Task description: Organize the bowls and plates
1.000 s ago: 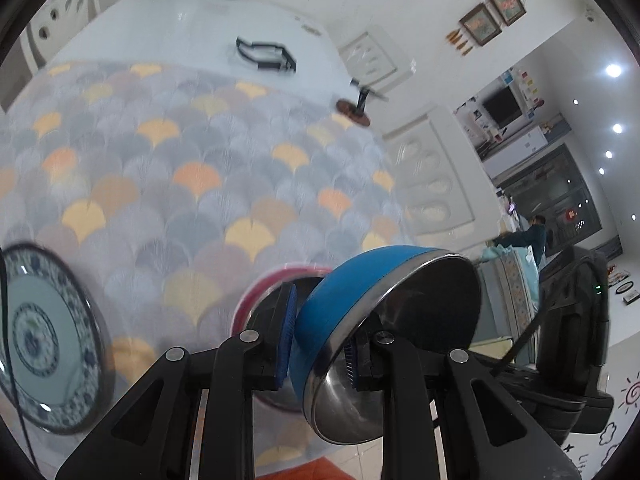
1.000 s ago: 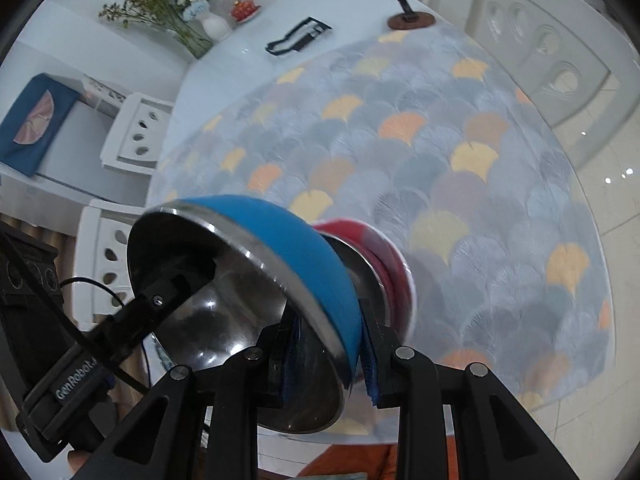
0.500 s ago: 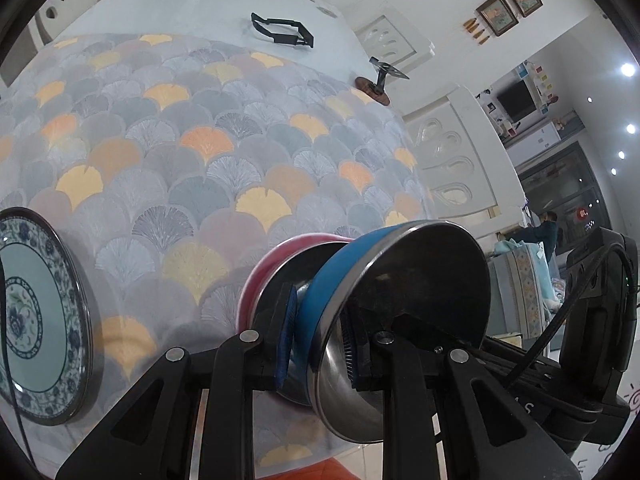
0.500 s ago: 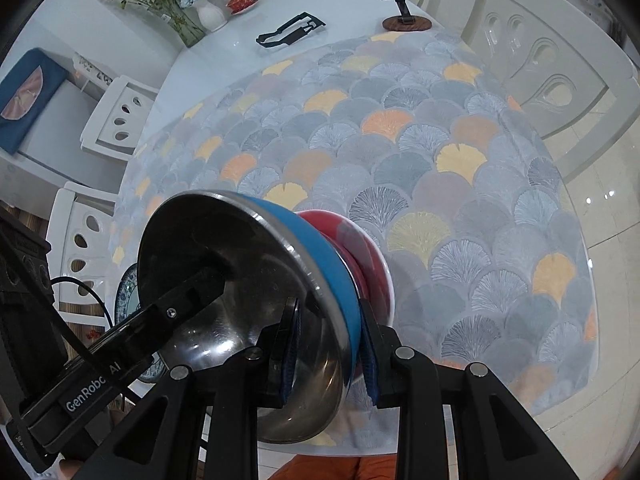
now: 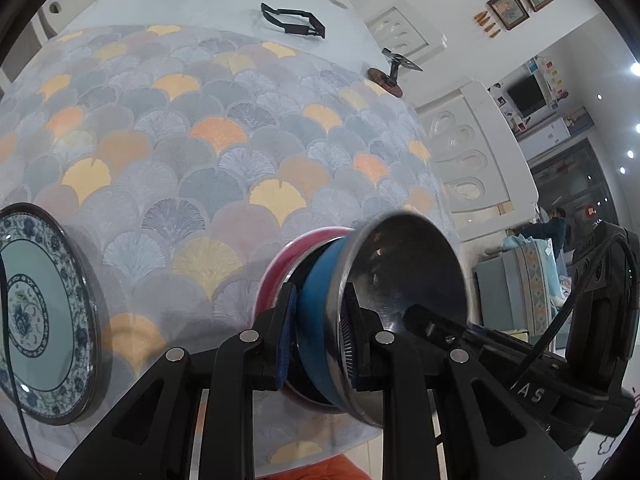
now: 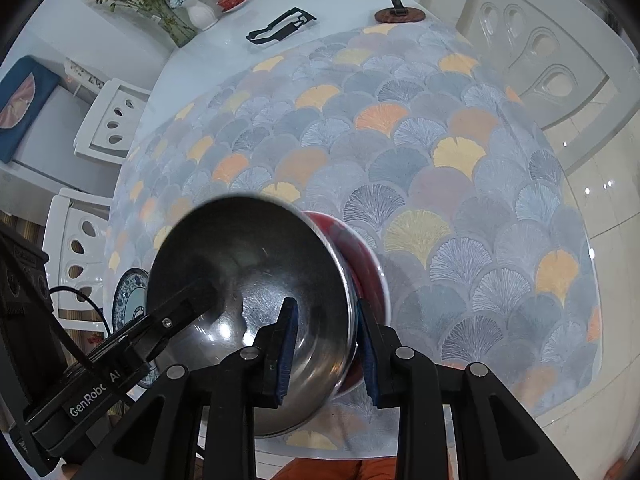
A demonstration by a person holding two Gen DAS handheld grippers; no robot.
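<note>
A blue bowl with a shiny steel inside sits tilted in the mouth of a red bowl on the patterned tablecloth. My left gripper is shut on the blue bowl's rim, one pad outside and one inside. From the opposite side my right gripper is shut on the same rim. Only a sliver of the red bowl shows past the blue one. A blue-and-white patterned plate lies flat to the left, also seen as the plate behind the bowl.
A black flat object and a small phone stand lie at the table's far end. A vase of flowers and a red dish stand farther back. White chairs ring the table. The table's near edge is just under the bowls.
The blue bowl has come down from above the red bowl and now rests in it. Less of its blue outside shows. Both grippers have kept their hold on its rim.
</note>
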